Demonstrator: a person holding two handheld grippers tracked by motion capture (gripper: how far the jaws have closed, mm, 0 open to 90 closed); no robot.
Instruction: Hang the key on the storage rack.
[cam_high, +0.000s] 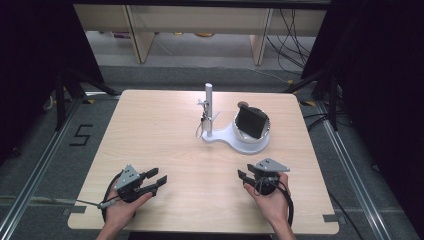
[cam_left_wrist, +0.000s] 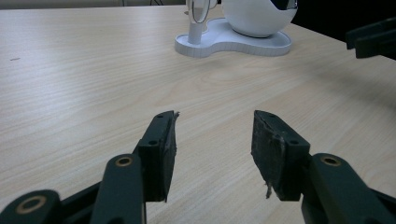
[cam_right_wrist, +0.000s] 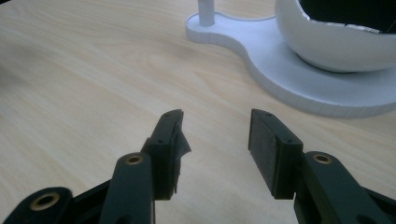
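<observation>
**Two hand-held grippers resting apart on a wooden table, both holding nothing**

A pale wooden table (cam_high: 165, 130) fills the high view. Near its bottom edge a person's left hand (cam_high: 121, 209) holds the left gripper (cam_high: 156, 180), and the right hand (cam_high: 270, 202) holds the right gripper (cam_high: 243, 177). The two are well apart, one toward each bottom corner, with their jaws pointing in toward the table's middle. Both grippers have their jaws spread with bare wood between them, which each gripper view confirms.

Farther back, right of centre, stands a white stand (cam_high: 235, 137) with a curved flat base. A slim upright post (cam_high: 208, 107) rises from its left end, and a round white bowl-shaped cup (cam_high: 253, 125) sits on its right end. Inside the cup is something dark, possibly a flat panel; it is too blurred to tell.

In the left gripper view, the right gripper's dark jaws appear at the far right edge.
</observation>
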